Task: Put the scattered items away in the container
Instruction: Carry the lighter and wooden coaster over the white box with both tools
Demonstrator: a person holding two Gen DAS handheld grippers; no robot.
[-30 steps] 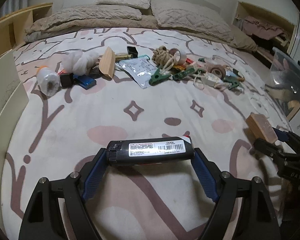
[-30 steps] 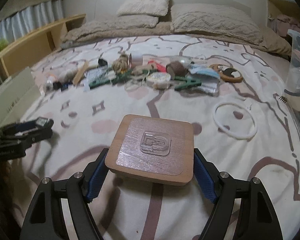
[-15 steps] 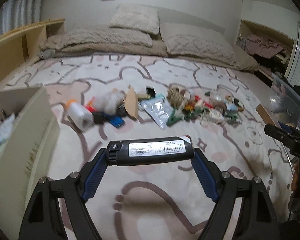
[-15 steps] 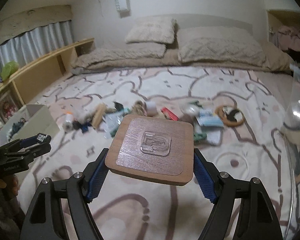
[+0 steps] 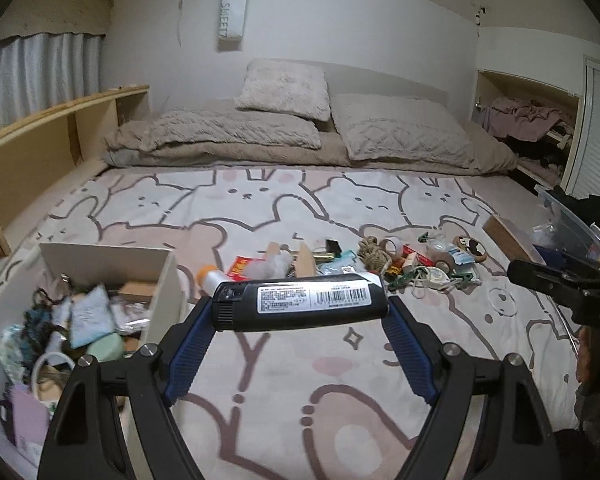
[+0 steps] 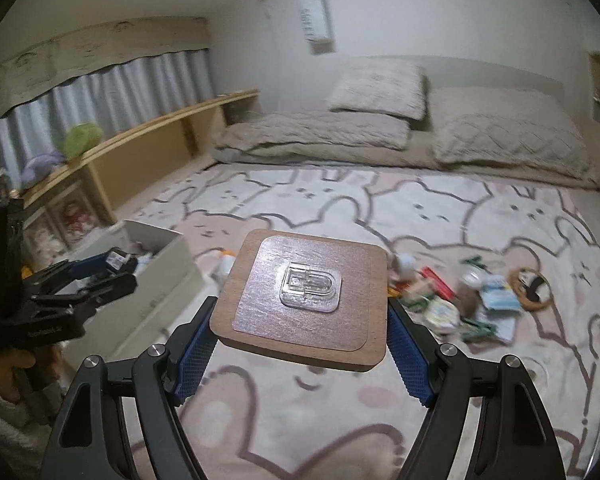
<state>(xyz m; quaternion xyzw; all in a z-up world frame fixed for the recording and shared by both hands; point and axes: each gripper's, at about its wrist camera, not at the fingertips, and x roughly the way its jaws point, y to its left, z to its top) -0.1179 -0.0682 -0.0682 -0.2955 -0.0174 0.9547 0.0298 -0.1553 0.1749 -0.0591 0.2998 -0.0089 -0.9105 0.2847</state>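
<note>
My left gripper (image 5: 300, 312) is shut on a black tube (image 5: 300, 302) with a white barcode label, held crosswise above the rug. The beige open box (image 5: 156, 292), holding several items, sits at its lower left. My right gripper (image 6: 300, 320) is shut on a square wooden board (image 6: 304, 300) with a clear plastic hook stuck on top, held flat above the rug. The left gripper also shows in the right wrist view (image 6: 112, 266), over the box (image 6: 156, 292). A scattered pile of small items (image 5: 380, 260) lies on the rug beyond.
A bunny-pattern rug (image 5: 300, 208) covers the floor. Folded bedding and pillows (image 5: 300, 132) lie at the back. A low wooden shelf (image 5: 52, 144) runs along the left. A clear plastic bin (image 5: 572, 228) stands at the right.
Both grippers have risen and swung left toward the box, each still holding its item. The box has come into view at the left and the pile now lies farther off.
</note>
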